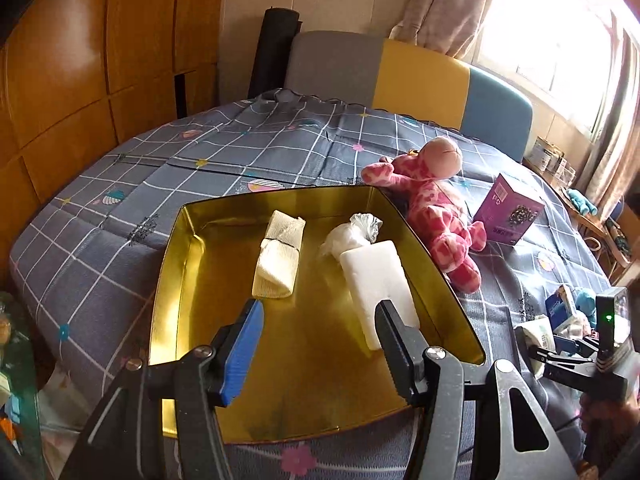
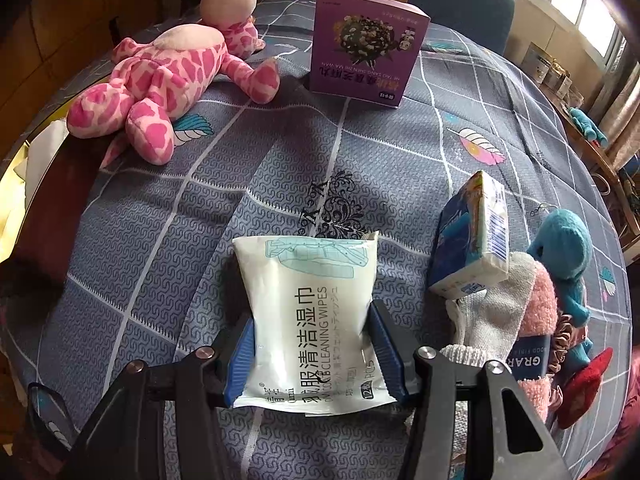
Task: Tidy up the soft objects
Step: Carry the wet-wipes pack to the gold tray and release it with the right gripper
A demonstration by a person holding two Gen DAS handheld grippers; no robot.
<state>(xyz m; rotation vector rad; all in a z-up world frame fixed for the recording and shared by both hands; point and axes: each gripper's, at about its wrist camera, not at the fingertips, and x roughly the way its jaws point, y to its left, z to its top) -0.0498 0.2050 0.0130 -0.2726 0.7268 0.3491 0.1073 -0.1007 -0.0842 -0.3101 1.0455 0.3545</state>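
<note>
grey checked bedspread (image 2: 168, 240) filled the room's middle. my right tongs (image 2: 312, 354) pinched one wipes pack (image 2: 308, 316) across its short sides, long axis running away from me. the gold tin (image 1: 436, 264) lay off to their left, nearer my left tongs (image 1: 320, 344), which hung empty and half open above it. inside i counted one rolled cloth (image 1: 280, 252), one foam block (image 1: 376, 276), one plastic bag (image 1: 352, 232); one pink plush (image 2: 160, 80) waited outside.

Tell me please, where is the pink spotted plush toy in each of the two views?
Left wrist view: pink plush toy lies right of centre, beside the gold tray.
Right wrist view: it lies upper left on the bedspread.
Shared landmark: the purple box, just right of the toy.
</note>
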